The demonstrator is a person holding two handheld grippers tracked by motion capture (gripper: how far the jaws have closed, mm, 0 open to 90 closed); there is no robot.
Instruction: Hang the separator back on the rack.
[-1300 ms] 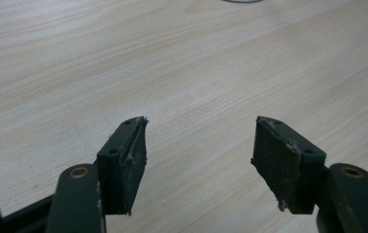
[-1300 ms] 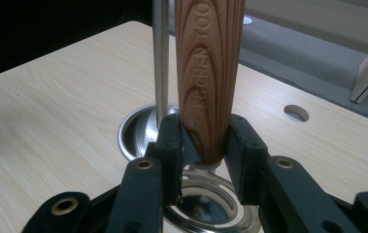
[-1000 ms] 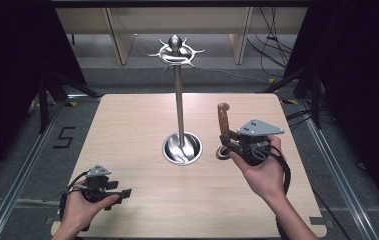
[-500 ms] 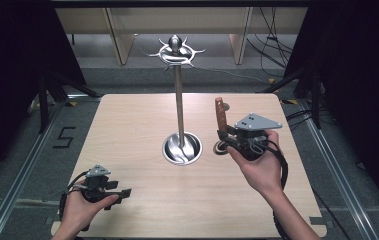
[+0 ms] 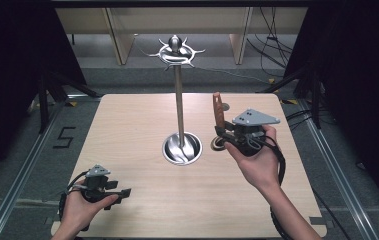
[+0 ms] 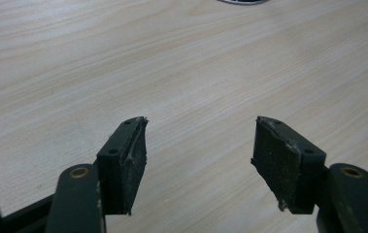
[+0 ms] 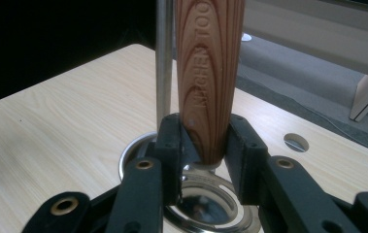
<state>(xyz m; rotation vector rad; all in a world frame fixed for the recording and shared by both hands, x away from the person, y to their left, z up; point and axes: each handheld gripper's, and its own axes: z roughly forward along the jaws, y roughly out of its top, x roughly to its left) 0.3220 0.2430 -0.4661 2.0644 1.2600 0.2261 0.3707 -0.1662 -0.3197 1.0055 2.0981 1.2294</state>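
Right gripper view: tool (image 7: 205, 145) around wooden handle (image 7: 208, 73)

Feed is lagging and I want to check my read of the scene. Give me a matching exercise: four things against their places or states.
Things:
1. left gripper
2. right gripper
3. wooden utensil handle
4. steel stand base

States:
A. upright between two pads
B. jaws apart, nothing between them
C. round, at the table's middle
D. clamped on wood

Pairs: 1-B, 2-D, 3-A, 4-C
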